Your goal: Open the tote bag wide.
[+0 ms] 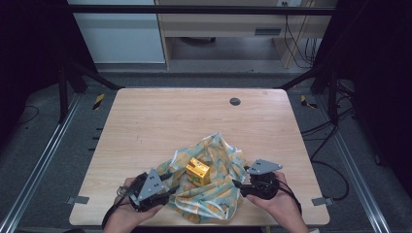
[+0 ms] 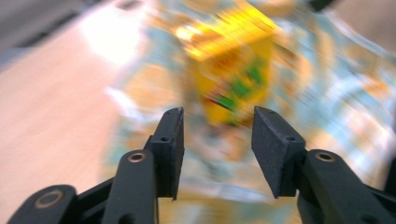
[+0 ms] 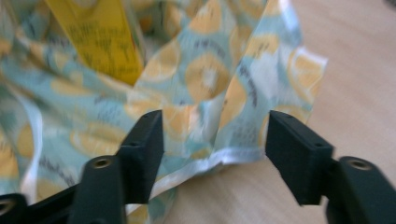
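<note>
**Both grippers at the cloth, box in the middle**

I'm looking down from the high view at the wooden table (image 1: 160,121), and near its front edge lies a crumpled cloth (image 1: 214,189) printed with orange slices on pale blue-green. A small yellow box (image 1: 197,171) sits on the cloth, roughly at its centre, one corner turned toward me.

The left gripper (image 1: 167,195) comes in from the lower left, held in the person's left hand (image 1: 127,213), its tips right at the cloth's left edge. In the left gripper view the left gripper (image 2: 217,135) has its jaws spread, with nothing between them (the picture is heavily blurred, so I can't read any print on the box). The yellow box (image 2: 231,65) stands just beyond the tips, with green marks on its face, and the cloth (image 2: 327,84) spreads around it.

The right gripper (image 1: 237,184) sits at the cloth's right side, held in the right hand (image 1: 277,204). In the right gripper view the right gripper (image 3: 215,135) is also parted wide, straddling the cloth's white hemmed edge (image 3: 233,156) where it meets bare table (image 3: 355,70); whether the pads touch the fabric I can't tell. The cloth (image 3: 210,74) rises in folds ahead, and the yellow box (image 3: 100,37) shows at upper left, tucked among them.

A dark round grommet (image 1: 234,101) sits in the table's far side.
</note>
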A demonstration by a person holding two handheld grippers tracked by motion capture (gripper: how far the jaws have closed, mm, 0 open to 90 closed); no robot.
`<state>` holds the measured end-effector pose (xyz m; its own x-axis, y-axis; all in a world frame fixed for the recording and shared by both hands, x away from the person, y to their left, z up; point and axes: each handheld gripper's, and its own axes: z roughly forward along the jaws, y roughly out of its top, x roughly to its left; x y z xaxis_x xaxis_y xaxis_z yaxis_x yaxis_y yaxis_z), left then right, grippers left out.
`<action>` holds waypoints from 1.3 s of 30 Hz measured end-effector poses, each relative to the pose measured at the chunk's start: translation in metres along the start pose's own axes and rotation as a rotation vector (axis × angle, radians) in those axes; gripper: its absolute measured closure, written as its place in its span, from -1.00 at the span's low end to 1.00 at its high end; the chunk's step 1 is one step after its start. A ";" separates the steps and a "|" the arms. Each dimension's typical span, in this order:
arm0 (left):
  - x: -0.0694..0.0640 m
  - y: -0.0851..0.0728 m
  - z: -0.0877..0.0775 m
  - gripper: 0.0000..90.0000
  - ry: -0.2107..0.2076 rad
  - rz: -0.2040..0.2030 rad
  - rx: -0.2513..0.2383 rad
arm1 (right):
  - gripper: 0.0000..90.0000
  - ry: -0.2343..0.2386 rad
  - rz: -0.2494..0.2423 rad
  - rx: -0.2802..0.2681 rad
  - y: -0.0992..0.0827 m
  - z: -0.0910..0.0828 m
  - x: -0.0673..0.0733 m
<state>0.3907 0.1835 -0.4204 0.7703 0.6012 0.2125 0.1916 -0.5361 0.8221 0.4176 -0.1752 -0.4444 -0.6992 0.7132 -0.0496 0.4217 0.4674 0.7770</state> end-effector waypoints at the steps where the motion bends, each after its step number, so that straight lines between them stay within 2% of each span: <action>1: 0.006 0.002 0.000 0.17 0.002 -0.017 -0.014 | -0.33 -0.006 0.003 -0.008 0.004 -0.002 -0.001; 2: 0.011 0.005 0.002 0.16 0.006 -0.040 -0.020 | -0.33 -0.017 -0.003 -0.019 0.009 -0.003 -0.003; 3: 0.018 0.007 0.014 0.07 0.002 -0.027 0.023 | -0.39 -0.050 -0.010 -0.036 0.017 -0.002 -0.007; 4: 0.018 0.007 0.014 0.00 0.002 -0.027 0.023 | -0.39 -0.050 -0.010 -0.036 0.017 -0.002 -0.007; 5: 0.021 0.007 0.024 -0.04 -0.008 -0.027 0.072 | -0.43 -0.073 0.016 -0.027 0.022 0.006 -0.013; 6: 0.023 0.007 0.034 -0.04 0.001 -0.009 0.117 | -0.43 -0.073 0.016 -0.027 0.022 0.006 -0.013; 8: 0.024 0.001 0.051 -0.07 0.021 0.017 0.171 | -0.49 -0.067 0.034 -0.005 0.025 0.019 -0.018; 10: 0.025 -0.006 0.061 0.00 0.021 0.006 0.178 | -0.50 -0.059 0.041 0.019 0.027 0.033 -0.021; 12: 0.026 -0.012 0.066 0.22 0.028 0.012 0.200 | -0.16 -0.050 0.033 0.040 0.027 0.045 -0.022; 13: 0.028 -0.015 0.067 0.44 0.036 0.027 0.225 | 0.38 -0.046 0.029 0.063 0.024 0.054 -0.023; 14: 0.030 -0.017 0.069 0.44 0.040 0.027 0.237 | 0.38 -0.046 0.029 0.063 0.024 0.054 -0.023; 16: 0.033 -0.022 0.073 0.66 0.046 -0.006 0.237 | 0.81 -0.045 0.030 0.070 0.021 0.061 -0.025; 17: 0.034 -0.024 0.074 0.74 0.051 -0.005 0.250 | 0.95 -0.043 0.027 0.080 0.019 0.063 -0.026; 18: 0.036 -0.025 0.075 0.83 0.056 0.015 0.278 | 1.00 -0.053 0.025 0.090 0.016 0.066 -0.028; 20: 0.038 -0.029 0.076 0.91 0.059 -0.007 0.292 | 1.00 -0.066 0.028 0.118 0.012 0.068 -0.034; 21: 0.039 -0.031 0.076 0.95 0.062 -0.011 0.302 | 1.00 -0.092 0.024 0.145 0.007 0.069 -0.040; 23: 0.041 -0.033 0.072 0.96 0.067 0.003 0.326 | 1.00 -0.101 0.031 0.151 0.004 0.068 -0.043; 26: 0.043 -0.033 0.064 0.97 0.080 -0.001 0.319 | 1.00 -0.107 0.057 0.149 -0.002 0.063 -0.051; 30: 0.045 -0.036 0.062 0.97 0.073 -0.012 0.318 | 1.00 -0.131 0.074 0.132 -0.005 0.061 -0.060; 35: 0.041 -0.038 0.063 0.97 0.062 -0.009 0.322 | 1.00 -0.142 0.063 0.122 -0.005 0.063 -0.062; 39: 0.040 -0.038 0.063 0.97 0.057 -0.005 0.327 | 1.00 -0.149 0.074 0.114 -0.004 0.065 -0.064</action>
<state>0.4520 0.1907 -0.4765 0.7351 0.6319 0.2457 0.3880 -0.6892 0.6119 0.4979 -0.1892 -0.4849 -0.5743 0.8132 -0.0940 0.5374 0.4612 0.7061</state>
